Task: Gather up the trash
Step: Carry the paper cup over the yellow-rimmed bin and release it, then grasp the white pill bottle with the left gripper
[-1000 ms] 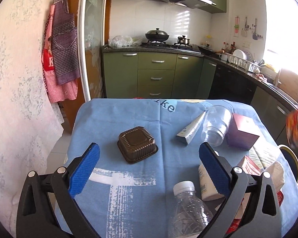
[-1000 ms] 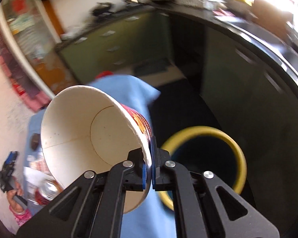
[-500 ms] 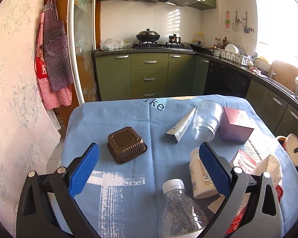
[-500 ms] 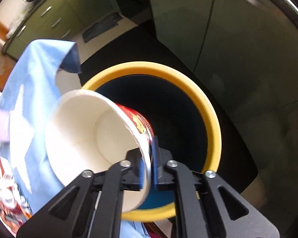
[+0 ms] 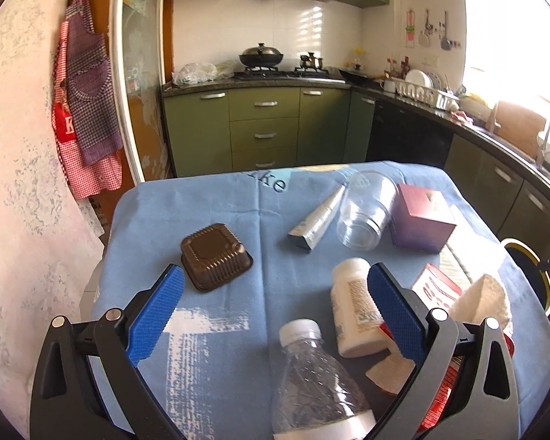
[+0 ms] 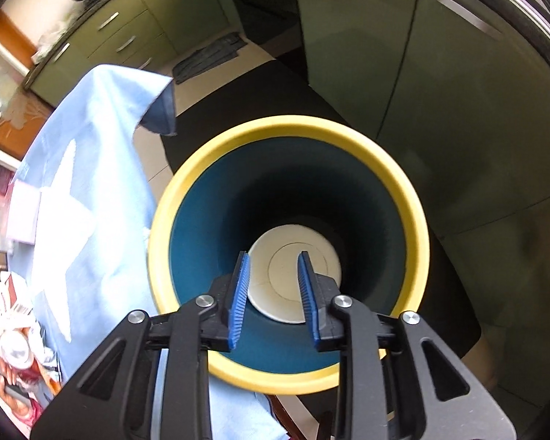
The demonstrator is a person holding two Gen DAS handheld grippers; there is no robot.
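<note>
Round paper cup (image 6: 293,275) now in bin (image 6: 403,183)

bin (image 6: 403,183) mouth: clear | table (image 5: 216,205) left: open | right: cluttered

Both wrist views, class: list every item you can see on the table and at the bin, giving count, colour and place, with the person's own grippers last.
Tray: 1, brown, upside down, table's left.
Tube: 1, silver-white, lying beside the cup.
Plastic cup: 1, clear, on its side, far middle.
Box: 1, purple, far right.
White bottle: 1, lying near right.
Water bottle: 1, clear, nearest.
Tissue: 1, white, right edge.
Red packet: 1, beside the tissue.
Bin: 1, yellow rim, blue inside, beside the table.
Paper cup: 1, white, inside the bin.
Left gripper: open, over the table.
Right gripper: jaws opening, empty, above the bin.
</note>
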